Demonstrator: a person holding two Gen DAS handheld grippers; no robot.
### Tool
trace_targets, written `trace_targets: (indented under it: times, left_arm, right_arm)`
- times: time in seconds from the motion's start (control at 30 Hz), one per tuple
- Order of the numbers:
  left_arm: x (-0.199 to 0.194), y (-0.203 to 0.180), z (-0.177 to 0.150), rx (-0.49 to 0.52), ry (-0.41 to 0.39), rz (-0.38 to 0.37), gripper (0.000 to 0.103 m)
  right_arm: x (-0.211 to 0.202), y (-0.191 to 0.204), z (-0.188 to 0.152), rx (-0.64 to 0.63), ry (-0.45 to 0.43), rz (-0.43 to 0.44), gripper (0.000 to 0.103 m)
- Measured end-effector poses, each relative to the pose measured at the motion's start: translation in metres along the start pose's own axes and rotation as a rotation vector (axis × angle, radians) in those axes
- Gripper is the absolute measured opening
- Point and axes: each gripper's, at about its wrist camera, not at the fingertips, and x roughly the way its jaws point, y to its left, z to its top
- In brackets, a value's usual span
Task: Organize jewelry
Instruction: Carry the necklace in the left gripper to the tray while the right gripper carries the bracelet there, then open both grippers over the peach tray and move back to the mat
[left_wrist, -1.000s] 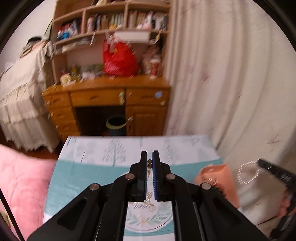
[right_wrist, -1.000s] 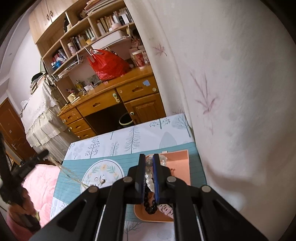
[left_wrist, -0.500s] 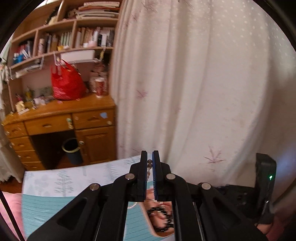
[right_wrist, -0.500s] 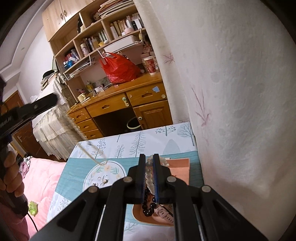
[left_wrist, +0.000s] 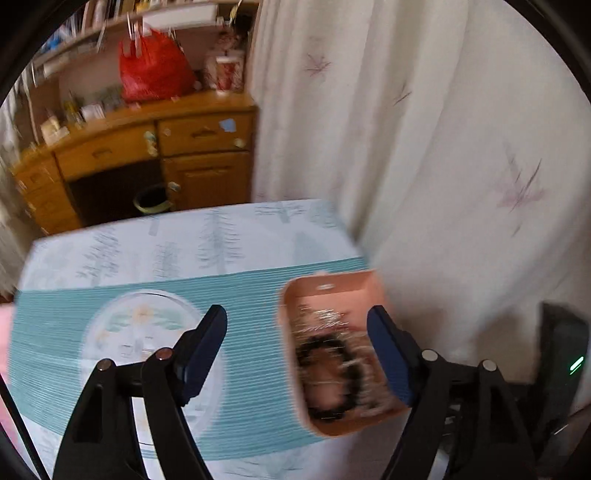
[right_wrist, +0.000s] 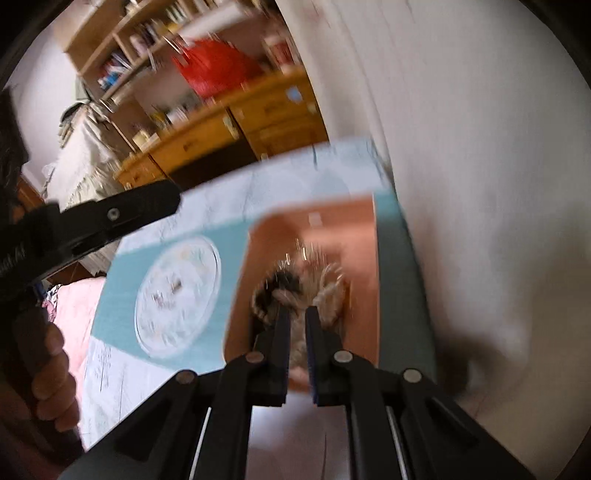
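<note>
Fingers (left_wrist: 212, 334) of the left gripper (left_wrist: 297, 338) are opening, nothing between them; right gripper (right_wrist: 297, 325) fingers are nearly closed on a blurred pale bracelet (right_wrist: 295, 347) above the pink tray (right_wrist: 360, 295), jewelry (left_wrist: 332, 369) indistinct.

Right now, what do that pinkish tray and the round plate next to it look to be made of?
The tray looks like matte plastic, possibly coated card: flat salmon colour, rounded corners, no gloss. The round plate seems glazed ceramic or glass, white with a faint floral print and a pale shiny rim. Blur leaves both uncertain.
</note>
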Motion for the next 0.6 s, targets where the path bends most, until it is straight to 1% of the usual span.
trace_targets:
  times: [0.07,0.1,0.13,0.2,0.27,0.3,0.37,0.43,0.47,0.57,0.6]
  left_arm:
    - [0.002,0.007,-0.005,0.025,0.015,0.089,0.095]
    - [0.003,0.012,-0.006,0.025,0.024,0.125,0.097]
    - [0.004,0.019,-0.009,0.016,0.037,0.165,0.097]
    - [0.011,0.034,-0.007,-0.012,0.063,0.201,0.097]
    - [0.017,0.055,-0.011,-0.053,0.102,0.241,0.097]
    - [0.018,0.064,-0.015,-0.072,0.113,0.253,0.097]
    - [0.017,0.086,-0.025,-0.126,0.138,0.251,0.097]
    - [0.019,0.105,-0.035,-0.167,0.164,0.251,0.097]
    - [0.021,0.115,-0.040,-0.184,0.180,0.264,0.097]
    - [0.029,0.142,-0.055,-0.194,0.245,0.348,0.097]
    - [0.032,0.149,-0.058,-0.189,0.267,0.365,0.097]
  right_arm:
    - [0.001,-0.003,-0.006,0.017,0.017,0.004,0.008]
    - [0.000,-0.003,-0.008,0.018,0.018,0.002,0.009]
    - [-0.002,-0.002,-0.009,0.015,0.013,0.002,0.012]
    - [-0.006,0.003,-0.008,0.012,-0.007,0.001,0.021]
    - [-0.009,0.009,-0.006,0.009,-0.030,-0.007,0.037]
    - [-0.010,0.012,-0.005,0.005,-0.040,-0.011,0.040]
    - [-0.013,0.021,-0.003,-0.013,-0.062,-0.017,0.050]
    - [-0.011,0.037,-0.003,-0.045,-0.078,-0.023,0.056]
    - [-0.008,0.046,-0.002,-0.064,-0.082,-0.026,0.060]
    - [0.004,0.074,-0.003,-0.106,-0.080,-0.025,0.063]
    - [0.009,0.083,-0.004,-0.113,-0.075,-0.024,0.063]
